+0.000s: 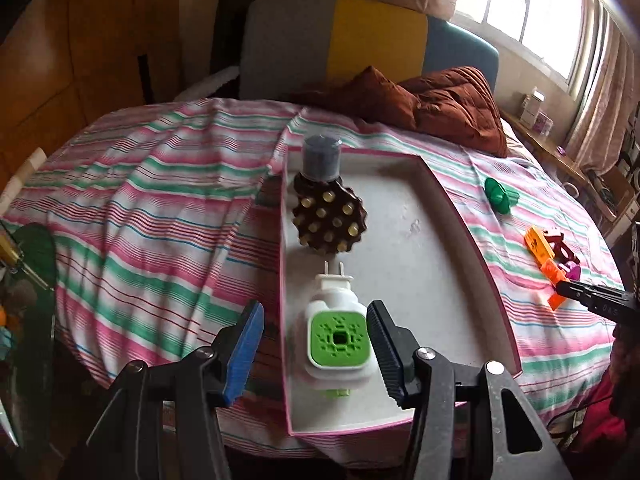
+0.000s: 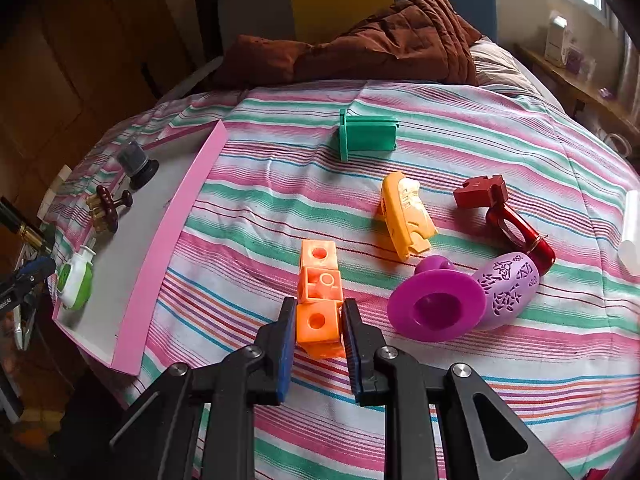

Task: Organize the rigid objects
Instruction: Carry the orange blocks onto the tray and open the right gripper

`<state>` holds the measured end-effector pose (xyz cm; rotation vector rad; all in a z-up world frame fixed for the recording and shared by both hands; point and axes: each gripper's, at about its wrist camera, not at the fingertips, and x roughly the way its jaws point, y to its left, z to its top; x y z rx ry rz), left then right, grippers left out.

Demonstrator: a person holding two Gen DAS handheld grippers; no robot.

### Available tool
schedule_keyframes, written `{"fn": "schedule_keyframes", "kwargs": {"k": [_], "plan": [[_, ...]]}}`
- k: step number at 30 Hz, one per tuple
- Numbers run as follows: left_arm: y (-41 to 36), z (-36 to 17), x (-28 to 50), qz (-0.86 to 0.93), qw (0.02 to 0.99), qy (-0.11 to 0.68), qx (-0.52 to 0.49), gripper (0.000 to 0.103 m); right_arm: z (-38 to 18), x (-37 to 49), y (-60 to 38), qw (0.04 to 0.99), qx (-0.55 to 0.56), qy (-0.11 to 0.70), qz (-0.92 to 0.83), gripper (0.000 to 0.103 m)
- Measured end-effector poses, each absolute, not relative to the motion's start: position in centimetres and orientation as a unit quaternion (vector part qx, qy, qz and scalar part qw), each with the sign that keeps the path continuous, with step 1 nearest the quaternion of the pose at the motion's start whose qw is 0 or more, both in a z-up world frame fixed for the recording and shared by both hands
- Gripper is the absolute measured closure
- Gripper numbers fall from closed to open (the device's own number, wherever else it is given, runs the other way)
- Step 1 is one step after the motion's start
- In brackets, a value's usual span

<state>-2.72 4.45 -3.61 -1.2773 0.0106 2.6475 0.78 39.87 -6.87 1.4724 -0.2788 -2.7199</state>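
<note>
A pink-edged white tray (image 1: 420,248) lies on the striped bed. In it are a dark-capped bottle (image 1: 321,158), a brown studded disc (image 1: 328,216) and a white and green plug-in device (image 1: 336,336). My left gripper (image 1: 316,336) is open, its fingers on either side of the plug-in device. In the right wrist view my right gripper (image 2: 318,326) is shut on the near cube of an orange block chain (image 2: 319,300) that lies on the bedspread. The tray (image 2: 160,256) shows at the left there.
On the bedspread lie a green piece (image 2: 366,134), a yellow-orange piece (image 2: 406,216), a red piece (image 2: 504,216), a purple cup (image 2: 436,304) and a lilac patterned egg (image 2: 508,284). A brown quilt (image 2: 380,44) lies at the bed's far end. Clutter stands off the bed's left edge.
</note>
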Motion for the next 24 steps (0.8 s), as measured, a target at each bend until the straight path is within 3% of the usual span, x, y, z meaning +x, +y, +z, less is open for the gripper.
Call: {"fn": "schedule_keyframes", "kwargs": {"k": [15,24], "plan": [[2.2,-3.3,-2.6,0.897,0.077,-0.023,-0.434,0.049,-2.2,0.5,30.5,0.137,0.439,-0.110,-0.881,0.081],[0.0,-3.9,-2.5,0.896,0.064,-0.046,-0.437,0.049,-3.8,-1.4,22.8,0.192,0.480,-0.090,-0.851,0.080]]}}
